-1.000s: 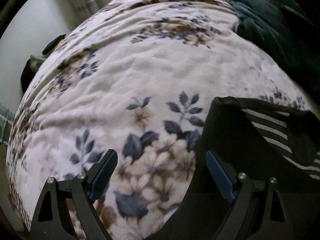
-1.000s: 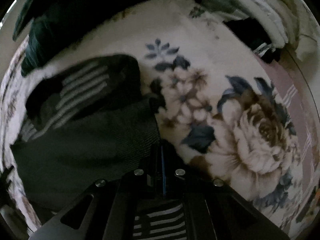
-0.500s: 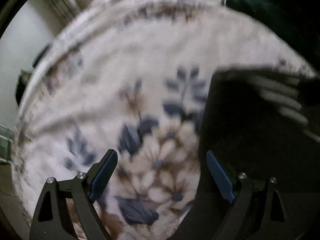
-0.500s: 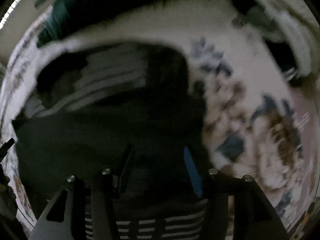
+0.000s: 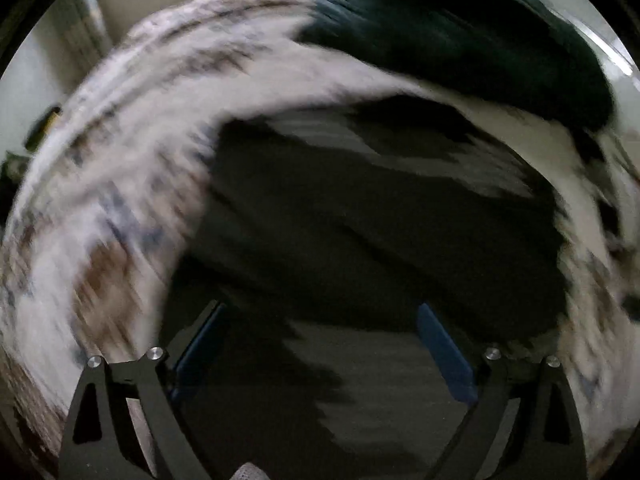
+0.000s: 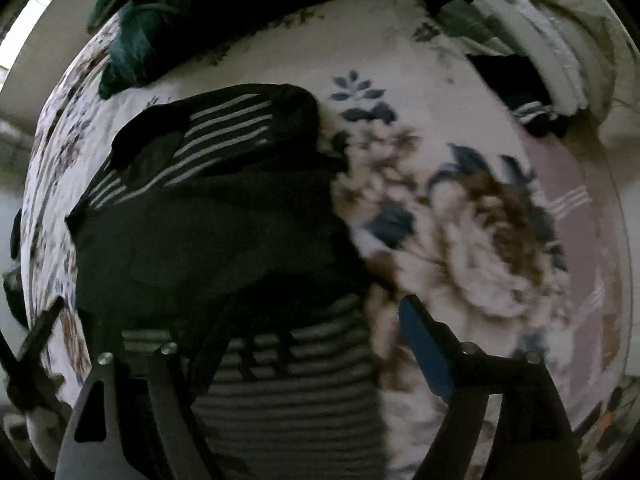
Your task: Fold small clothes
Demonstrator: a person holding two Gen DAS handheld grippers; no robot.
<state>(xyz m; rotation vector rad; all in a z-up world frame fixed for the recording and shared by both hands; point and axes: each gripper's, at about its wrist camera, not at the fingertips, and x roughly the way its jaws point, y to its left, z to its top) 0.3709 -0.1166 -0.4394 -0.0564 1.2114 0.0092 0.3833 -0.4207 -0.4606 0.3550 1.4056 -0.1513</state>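
Lying across a plush, fuzzy floral blanket, the black striped garment is showing as a soft, dark knit with thin pale stripes. In the right wrist view its upper part is bunching into rumpled folds with slanted stripes, the middle is spreading as a plain black panel, and the near edge is running in close, level stripes under the tool. The blanket is cream with blue leaves and brown blooms, its pile looking thick and slightly creased. Beyond the garment a dark teal cloth is heaping at the far edge of the blanket, and a stack of pale folded clothes is sitting at the far right, well apart from the garment.

The right gripper is pointing steeply down, its jaws opening and already standing wide; the striped hem is lying below the gap, and the blue pad on the right finger is hanging over the blanket just beside the hem. Nothing is being pinched.

The left wrist view is smearing heavily with motion blur. The left gripper is hovering over the same garment, which is filling the middle of that view as a dark, blurred mass on the blanket, with the teal cloth beyond. Its jaws are opening too, spreading very wide, with no fabric caught between the blue pads.
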